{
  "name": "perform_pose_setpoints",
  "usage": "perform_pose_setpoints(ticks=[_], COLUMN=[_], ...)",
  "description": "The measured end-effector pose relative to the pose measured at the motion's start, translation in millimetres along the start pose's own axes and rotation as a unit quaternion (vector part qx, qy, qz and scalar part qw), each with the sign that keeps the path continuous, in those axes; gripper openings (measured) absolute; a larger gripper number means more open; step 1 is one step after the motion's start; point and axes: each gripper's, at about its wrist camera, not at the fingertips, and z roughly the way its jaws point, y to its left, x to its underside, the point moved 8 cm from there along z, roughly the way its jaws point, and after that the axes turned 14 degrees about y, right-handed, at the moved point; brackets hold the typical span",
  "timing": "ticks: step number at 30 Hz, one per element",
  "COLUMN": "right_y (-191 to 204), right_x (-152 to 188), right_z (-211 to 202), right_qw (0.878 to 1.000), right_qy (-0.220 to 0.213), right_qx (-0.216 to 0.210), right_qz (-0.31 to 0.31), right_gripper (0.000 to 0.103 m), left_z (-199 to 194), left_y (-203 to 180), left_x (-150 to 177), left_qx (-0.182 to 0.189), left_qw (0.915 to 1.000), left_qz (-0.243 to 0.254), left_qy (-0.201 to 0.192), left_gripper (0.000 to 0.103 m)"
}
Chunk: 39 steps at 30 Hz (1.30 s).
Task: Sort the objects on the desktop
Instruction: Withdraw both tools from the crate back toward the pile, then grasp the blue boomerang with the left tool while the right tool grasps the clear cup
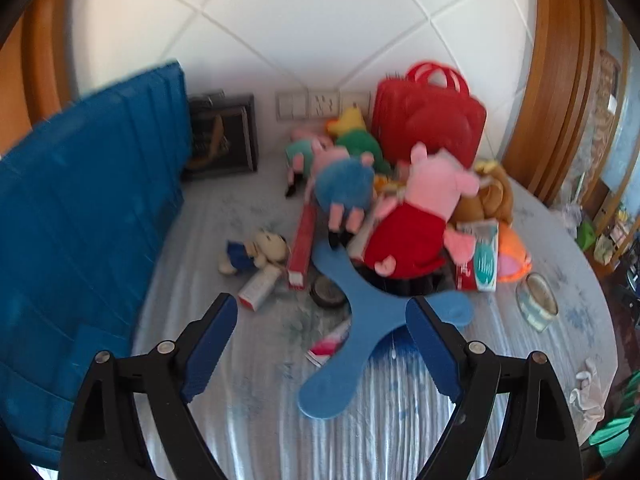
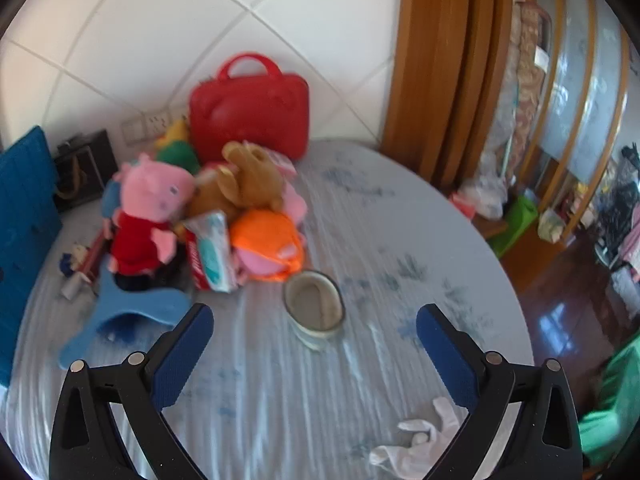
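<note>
L hand-held gripper [image 1: 322, 344] gaping wide, hovering over blue boomerang [image 1: 352, 332] on counter [image 1: 260, 420] – flat, stiff, light; likely pinching one arm edge | R hand-held gripper [image 2: 314, 354] gaping, empty, facing glass jar [image 2: 314, 312] – fragile, slick | plush pile [image 1: 424, 208] behind – soft

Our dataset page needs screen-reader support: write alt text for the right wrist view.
Open right hand-held gripper hovers over a striped tablecloth facing a small glass jar; behind, plush toys pile before a red case.
</note>
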Motion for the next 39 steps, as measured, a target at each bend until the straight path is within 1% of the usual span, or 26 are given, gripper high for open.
perform_pose_setpoints(ticks=[3, 5, 9, 14, 19, 24, 29, 32, 33, 34, 35, 36, 37, 39], right_y=[-17, -25, -33, -28, -18, -10, -3, -2, -1, -1, -1, -1, -1, 0], right_x=[7, 11, 12, 8, -1, -8, -7, -5, -5, -5, -5, -5, -5, -5], right_z=[32, 52, 84, 118, 146, 170, 192, 201, 202, 204, 205, 206, 206, 207], right_qw=[0.999, 0.998, 0.996, 0.993, 0.991, 0.988, 0.984, 0.983, 0.982, 0.982, 0.982, 0.982, 0.982, 0.982], right_qy=[0.035, 0.055, 0.085, 0.114, 0.134, 0.153, 0.172, 0.181, 0.184, 0.184, 0.184, 0.184, 0.184, 0.183], right_qx=[0.0, 0.0, -0.007, -0.012, -0.018, -0.023, -0.027, -0.029, -0.031, -0.03, -0.031, -0.032, -0.032, -0.034], right_qz=[0.004, 0.006, 0.012, 0.007, -0.003, -0.012, -0.018, -0.017, -0.019, -0.018, -0.018, -0.017, -0.016, -0.013], right_gripper=[0.103, 0.103, 0.103, 0.103, 0.103, 0.103, 0.103, 0.103, 0.103, 0.103, 0.103, 0.103, 0.103, 0.103], left_z=[47, 76, 116, 155, 178, 190, 196, 197, 196, 194, 191, 188, 186, 180], left_y=[-13, -19, -27, -37, -44, -53, -57, -57, -57, -58, -59, -59, -60, -60], left_x=[10, 16, 23, 29, 24, 15, 12, 12, 13, 13, 14, 15, 16, 17], left_qx=[0.005, -0.001, -0.002, -0.009, -0.014, -0.003, 0.009, 0.023, 0.027, 0.031, 0.035, 0.034, 0.032, 0.019], left_qw=[0.9985, 0.9965, 0.9921, 0.986, 0.9821, 0.981, 0.9811, 0.9812, 0.9815, 0.9819, 0.9821, 0.9825, 0.9831, 0.9842], left_qz=[0.007, 0.01, 0.024, 0.044, 0.059, 0.06, 0.058, 0.05, 0.048, 0.05, 0.051, 0.053, 0.056, 0.065], left_qy=[0.054, 0.084, 0.123, 0.16, 0.178, 0.184, 0.184, 0.185, 0.183, 0.18, 0.178, 0.176, 0.172, 0.164], left_gripper=[0.087, 0.087, 0.087, 0.087, 0.087, 0.087, 0.087, 0.087, 0.084, 0.073, 0.067, 0.056, 0.048, 0.041])
